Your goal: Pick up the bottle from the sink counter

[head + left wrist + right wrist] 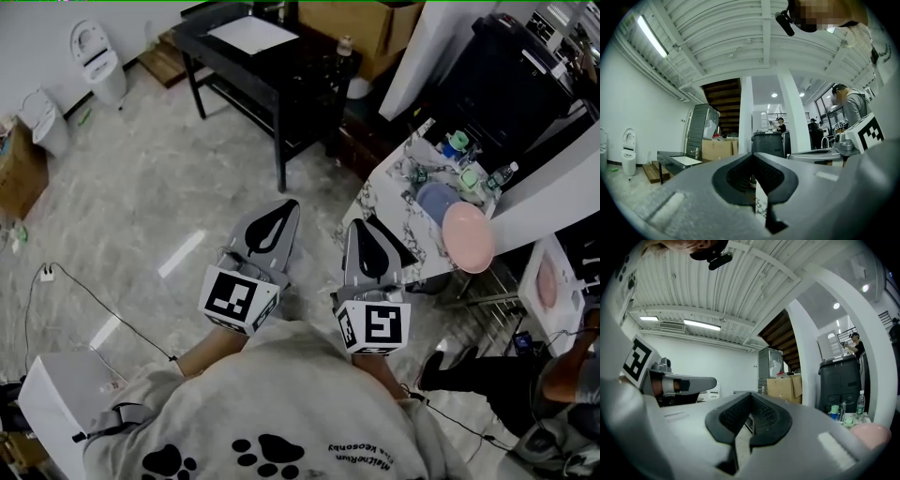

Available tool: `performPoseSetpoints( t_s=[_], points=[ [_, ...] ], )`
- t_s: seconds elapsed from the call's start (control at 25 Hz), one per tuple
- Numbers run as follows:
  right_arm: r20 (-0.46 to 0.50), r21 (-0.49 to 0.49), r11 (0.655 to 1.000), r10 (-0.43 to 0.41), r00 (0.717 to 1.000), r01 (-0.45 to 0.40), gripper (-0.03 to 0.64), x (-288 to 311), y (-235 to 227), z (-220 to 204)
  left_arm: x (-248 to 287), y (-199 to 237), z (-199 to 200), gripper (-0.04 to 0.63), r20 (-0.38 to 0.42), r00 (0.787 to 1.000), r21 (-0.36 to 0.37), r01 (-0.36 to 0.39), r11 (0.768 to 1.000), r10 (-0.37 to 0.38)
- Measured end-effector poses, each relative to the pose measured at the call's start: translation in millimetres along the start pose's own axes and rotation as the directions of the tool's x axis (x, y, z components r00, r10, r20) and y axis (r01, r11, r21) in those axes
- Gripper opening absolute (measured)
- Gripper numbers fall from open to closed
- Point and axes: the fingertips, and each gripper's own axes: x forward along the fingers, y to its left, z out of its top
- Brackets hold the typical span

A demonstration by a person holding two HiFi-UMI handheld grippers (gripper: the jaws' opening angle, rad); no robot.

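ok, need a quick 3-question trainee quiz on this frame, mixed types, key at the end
1. True or false: the right gripper already holds the bottle.
2. Which of these is at the sink counter near the bottle? A) pink plate B) kettle C) laptop
3. Fill in: the jaws of the left gripper are ____, with nothing between them.

Key: 1 false, its jaws are shut on nothing and it is short of the counter; 2 A; 3 shut.
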Motion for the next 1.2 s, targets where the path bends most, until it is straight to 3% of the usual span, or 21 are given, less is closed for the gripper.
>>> performPoseSetpoints(
  t_s=[0.32,0.76,1.2],
  points=[
    [0.021,-0.005,0.998,-0.058,0.998,0.058,0.000,49,-27,0,54,18,-1,0.002,0.017,0.996,0.017,0.088,0.996,-0.088],
    [0.033,0.031,0.992,-0.125,0.992,0.124,0.000,168,-52,-1,146,105,-1,0.002,-0.015,0.984,0.028,0.178,0.984,-0.178],
    [0.019,0.005,0.973,-0.233,0.972,0.233,0.000,274,-70,-8,227,188,-3,0.002,0.019,0.959,0.004,0.284,0.959,-0.284]
  ],
)
